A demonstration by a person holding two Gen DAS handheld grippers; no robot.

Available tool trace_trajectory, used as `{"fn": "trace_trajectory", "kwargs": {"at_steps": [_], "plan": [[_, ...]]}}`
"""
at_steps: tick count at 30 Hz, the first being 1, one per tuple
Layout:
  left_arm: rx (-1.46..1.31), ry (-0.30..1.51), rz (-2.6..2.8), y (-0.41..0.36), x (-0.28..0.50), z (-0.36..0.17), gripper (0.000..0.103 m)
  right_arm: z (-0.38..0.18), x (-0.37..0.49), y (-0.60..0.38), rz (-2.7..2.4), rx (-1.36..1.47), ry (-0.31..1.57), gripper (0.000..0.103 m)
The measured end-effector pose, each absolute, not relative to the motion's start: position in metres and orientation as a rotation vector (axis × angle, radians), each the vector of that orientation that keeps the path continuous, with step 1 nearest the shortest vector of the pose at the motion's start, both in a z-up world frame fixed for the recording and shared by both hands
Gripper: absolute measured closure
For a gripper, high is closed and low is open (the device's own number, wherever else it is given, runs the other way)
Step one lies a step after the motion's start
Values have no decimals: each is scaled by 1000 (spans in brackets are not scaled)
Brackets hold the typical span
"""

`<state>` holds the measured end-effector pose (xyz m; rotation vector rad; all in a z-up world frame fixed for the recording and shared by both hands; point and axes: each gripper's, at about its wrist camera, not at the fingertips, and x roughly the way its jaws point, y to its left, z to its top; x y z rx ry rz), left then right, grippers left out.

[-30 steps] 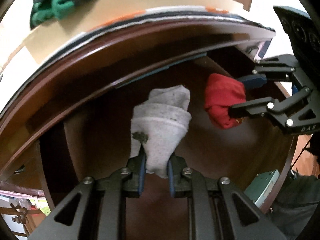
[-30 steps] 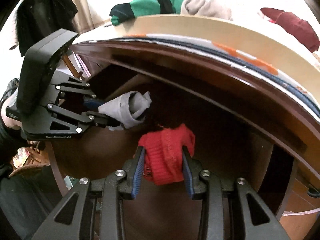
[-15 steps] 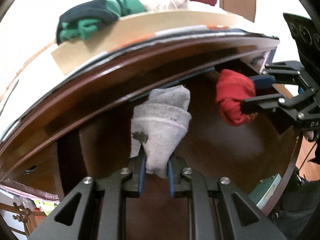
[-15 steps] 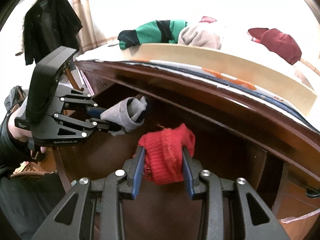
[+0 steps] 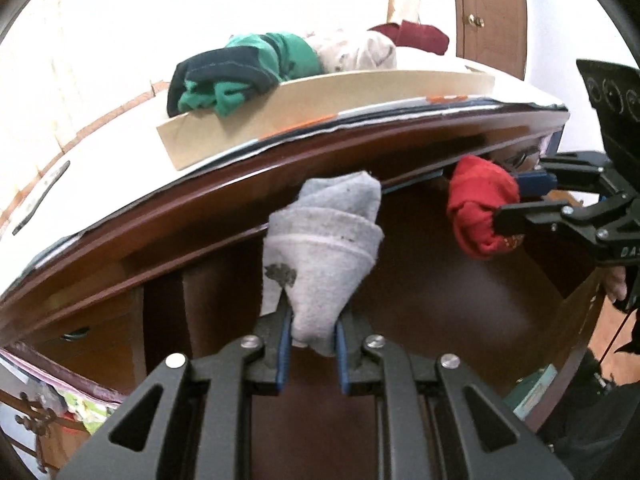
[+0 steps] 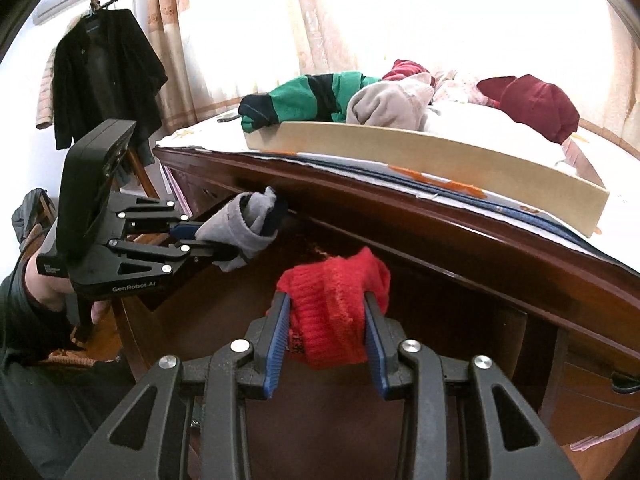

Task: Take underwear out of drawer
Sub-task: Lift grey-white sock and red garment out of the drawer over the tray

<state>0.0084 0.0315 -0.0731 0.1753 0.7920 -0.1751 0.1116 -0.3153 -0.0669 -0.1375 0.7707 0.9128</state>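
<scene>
My left gripper (image 5: pixel 310 326) is shut on a rolled grey underwear piece (image 5: pixel 320 256), held up over the open dark wooden drawer (image 5: pixel 440 280). My right gripper (image 6: pixel 326 322) is shut on a bunched red underwear piece (image 6: pixel 334 308), also lifted above the drawer. Each gripper shows in the other's view: the right gripper (image 5: pixel 516 198) with the red piece (image 5: pixel 478 208) at the right, the left gripper (image 6: pixel 206 242) with the grey piece (image 6: pixel 244 228) at the left. Both bundles hang near the underside of the bed's wooden edge.
A pale board (image 6: pixel 440 164) runs along the bed's edge above the drawer. On the bed lie a green-and-navy garment (image 6: pixel 304 96), a beige one (image 6: pixel 388 108) and a maroon one (image 6: pixel 532 104). A black coat (image 6: pixel 104 72) hangs at the left. A person's hand (image 6: pixel 44 296) holds the left gripper.
Both grippers have risen and tilted up with their bundles, so the bed top and the clothes on it now fill more of each view. Both grips are unchanged.
</scene>
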Motion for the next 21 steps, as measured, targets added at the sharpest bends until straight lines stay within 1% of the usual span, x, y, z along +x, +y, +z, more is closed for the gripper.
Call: {"fn": "trace_trajectory", "kwargs": {"at_steps": [13,21], "plan": [[141,772,-182,28,-8,-89,87,-62,105,-322,911,-107,712,65],[134,720,-181,16,-15,-69,87,-58,100,-326,906,-93,654,65]]}}
